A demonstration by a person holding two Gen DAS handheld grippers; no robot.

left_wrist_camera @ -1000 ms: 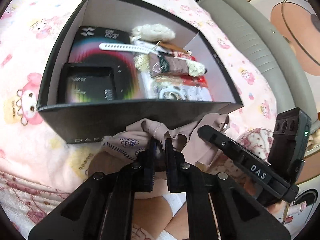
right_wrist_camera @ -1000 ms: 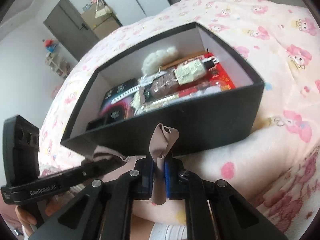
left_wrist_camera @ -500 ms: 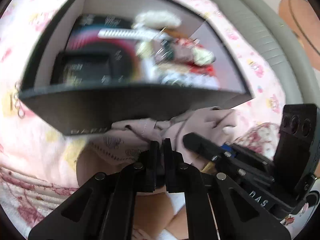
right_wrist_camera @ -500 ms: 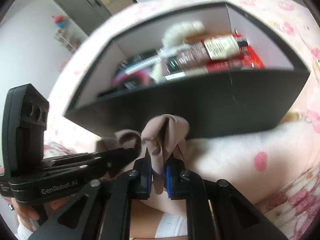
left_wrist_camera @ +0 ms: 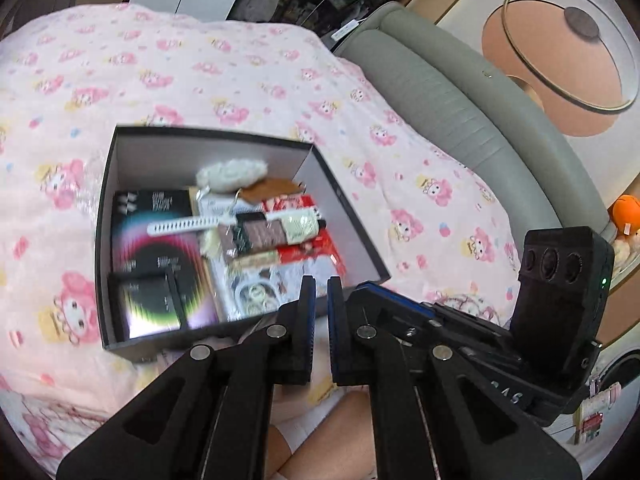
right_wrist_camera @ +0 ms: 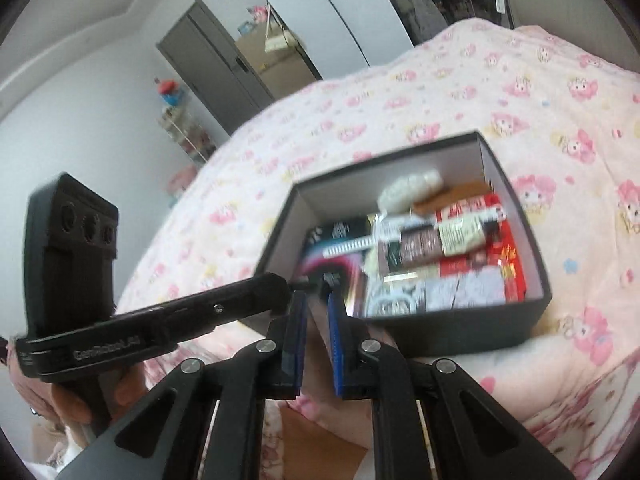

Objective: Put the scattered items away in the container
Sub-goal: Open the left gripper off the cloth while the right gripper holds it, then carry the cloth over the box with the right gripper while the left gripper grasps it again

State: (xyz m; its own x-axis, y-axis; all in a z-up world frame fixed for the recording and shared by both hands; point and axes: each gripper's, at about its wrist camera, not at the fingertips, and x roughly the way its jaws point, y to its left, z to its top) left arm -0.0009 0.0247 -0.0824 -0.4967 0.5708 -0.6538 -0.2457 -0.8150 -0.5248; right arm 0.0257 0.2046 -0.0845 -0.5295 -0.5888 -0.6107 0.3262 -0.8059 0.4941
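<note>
Both my tongs have lifted; the cloth they pinched is gone. Left tongs (left_wrist_camera: 321,300) and right tongs (right_wrist_camera: 317,312) gape slightly, gripping nothing, above the near wall of the box (left_wrist_camera: 105,216) on the bed (left_wrist_camera: 248,80)

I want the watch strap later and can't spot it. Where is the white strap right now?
The white strap lies inside the black box, across the top of the dark colourful package on the box's left side. Its right end reaches the brown snack packet.
</note>
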